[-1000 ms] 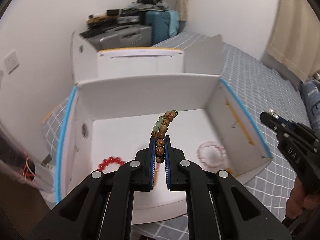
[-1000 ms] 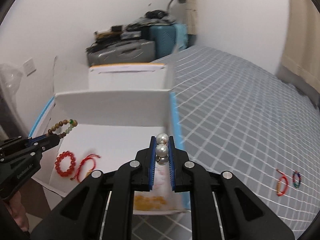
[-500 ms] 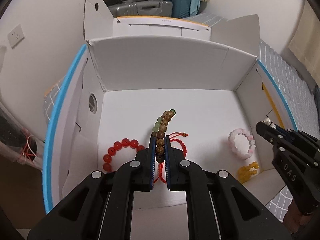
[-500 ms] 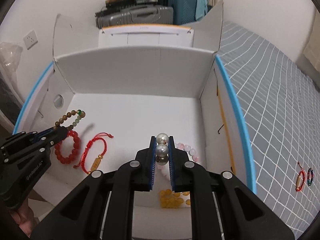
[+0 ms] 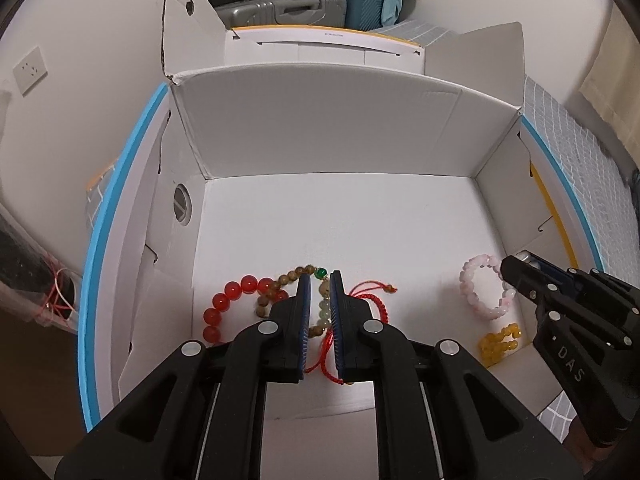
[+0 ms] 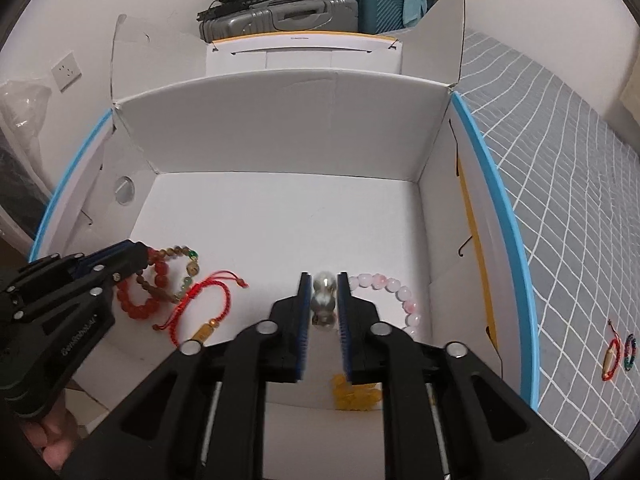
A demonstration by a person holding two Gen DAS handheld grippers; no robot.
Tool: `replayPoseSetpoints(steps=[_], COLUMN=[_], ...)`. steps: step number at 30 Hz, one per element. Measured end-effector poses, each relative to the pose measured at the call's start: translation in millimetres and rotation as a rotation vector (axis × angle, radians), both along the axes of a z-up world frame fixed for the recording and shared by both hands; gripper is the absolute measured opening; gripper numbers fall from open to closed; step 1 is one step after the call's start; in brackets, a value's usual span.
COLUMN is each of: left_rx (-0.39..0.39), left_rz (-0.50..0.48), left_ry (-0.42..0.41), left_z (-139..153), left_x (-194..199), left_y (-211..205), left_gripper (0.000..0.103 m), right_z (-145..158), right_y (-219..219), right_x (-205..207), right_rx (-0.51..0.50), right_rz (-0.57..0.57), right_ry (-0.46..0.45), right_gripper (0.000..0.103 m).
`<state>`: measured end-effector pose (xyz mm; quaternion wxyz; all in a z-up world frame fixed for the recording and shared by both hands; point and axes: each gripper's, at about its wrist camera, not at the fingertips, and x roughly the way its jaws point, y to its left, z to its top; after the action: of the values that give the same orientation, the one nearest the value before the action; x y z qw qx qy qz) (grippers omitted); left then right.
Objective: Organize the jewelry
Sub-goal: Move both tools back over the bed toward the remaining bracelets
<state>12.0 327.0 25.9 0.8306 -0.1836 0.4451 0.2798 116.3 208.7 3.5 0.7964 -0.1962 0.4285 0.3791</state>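
A: Left claw [image 5: 320, 300] first. Its jaws have parted since half a second ago, and the wooden bead bracelet [image 5: 280, 288] it was clamping has dropped to the box floor, lying between and just left of the tips, over the red bead bracelet [image 5: 232, 308].

B: So that piece looks delivered. And the right claw [image 6: 323, 304]?

A: Its jaws have also spread. The pearl strand [image 6: 324, 300] sits in the gap, blurred, seemingly falling or just released; I cannot tell if a pad touches it.

B: Beyond the tips?

A: The pink bracelet [image 6: 394, 292] just right, the red cord bracelet [image 6: 204, 300] left, then bare white box [image 6: 280, 128] floor. Two small bracelets [image 6: 618, 354] remain on the bed, likely next.
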Motion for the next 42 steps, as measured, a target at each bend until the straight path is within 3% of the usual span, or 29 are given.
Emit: replayPoseSetpoints(steps=[1,2,5,7,10,17,27,34,42], left_rx=[0.003,0.007,0.019,0.039,0.048,0.078,0.126,0.126,0.090], left_rz=[0.003,0.006,0.011,0.011,0.006,0.000,-0.087,-0.249,-0.470], left_ry=[-0.004,-0.011,-0.036,-0.044,-0.067,-0.098,-0.156,-0.196,-0.190], left_z=[1.7,3.2,10.3,15.1,20.8,33.0,64.5,78.3,70.0], left_x=[-1.1,-2.1,-6.3,-8.2,-10.8,-7.9,27.3,84.5,165.2], left_y=[-0.4,-0.6,-1.4,-3.3,-5.3,-14.4,-53.6,-115.8,-207.9], left_gripper=[0.028,0.042,0.061,0.070,0.077,0.094,0.097,0.097,0.097], right_z=[1.8,4.8,13.9,22.3,33.9,53.1,78.0,85.3,76.3], right_y=[-0.3,-1.8,-5.3,-8.5,-14.0,-39.8,-113.3,-198.6,-307.5], right_x=[-0.9,-2.3,-6.3,-8.9,-10.4,-0.1,38.5,85.9,141.4], right_rx=[0.004,0.016,0.046,0.061,0.087,0.136,0.165,0.157,0.128], right_rz=[0.002,0.005,0.009,0.010,0.003,-0.045,-0.171,-0.338,-0.551], right_ry=[-0.003,-0.002,-0.009,-0.027,-0.048,-0.082,-0.140,-0.186,-0.210], right_gripper=[0.037,0.042,0.057,0.072,0.083,0.095,0.096,0.096,0.096])
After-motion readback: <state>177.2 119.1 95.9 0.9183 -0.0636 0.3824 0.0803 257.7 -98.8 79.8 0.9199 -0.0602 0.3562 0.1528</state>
